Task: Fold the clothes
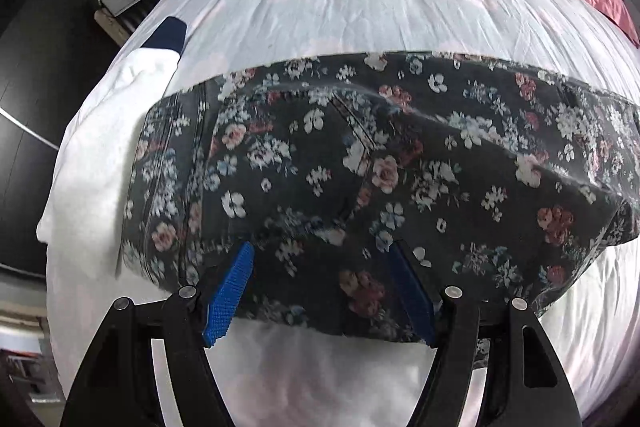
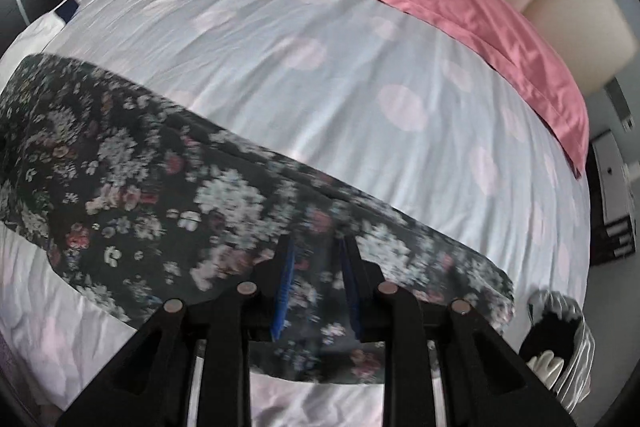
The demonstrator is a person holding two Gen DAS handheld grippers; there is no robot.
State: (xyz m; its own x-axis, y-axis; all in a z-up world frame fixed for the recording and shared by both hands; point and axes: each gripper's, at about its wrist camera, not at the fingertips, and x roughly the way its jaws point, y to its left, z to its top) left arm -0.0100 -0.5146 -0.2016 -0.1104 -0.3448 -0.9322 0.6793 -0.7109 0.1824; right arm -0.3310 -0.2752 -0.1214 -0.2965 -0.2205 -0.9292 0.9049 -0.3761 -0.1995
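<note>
Bedroom, working on a bed: white sheet with faint pink spots (image 2: 360, 75), pink pillows (image 2: 500, 39) at the head, a padded headboard behind. Dark floral garment (image 1: 380, 163) lies across the near part of the sheet, spread wide, its near hem just under both my grippers. White garment with a navy cuff (image 1: 120, 131) sits just beside its left end, touching or slightly overlapped; I can't tell which.

Left gripper (image 1: 324, 291): jaws stand well apart, angled steeply down over the near edge of the floral cloth. Nothing clamped; the fabric passes below the blue pads.

Right gripper (image 2: 318, 291): jaws narrow but with a visible gap. Floral cloth shows through that gap, yet I can't see the pads pressing on it, so I read it as not gripping. That view is smeared by motion blur.

Risks, as I judge them:
- Right jaws are so narrow they may slide over the hem rather than take it, or pinch only the top layer, if the garment is already doubled.
- Either gripper could snag the bedsheet with the cloth, since both lie flat together.
- Uneven grabs, one hand ahead of the other, would skew the fold line.
- Dragging leftward could pull the white garment along.
- Cloth is limp; a shallow bite will slip on lifting.
</note>
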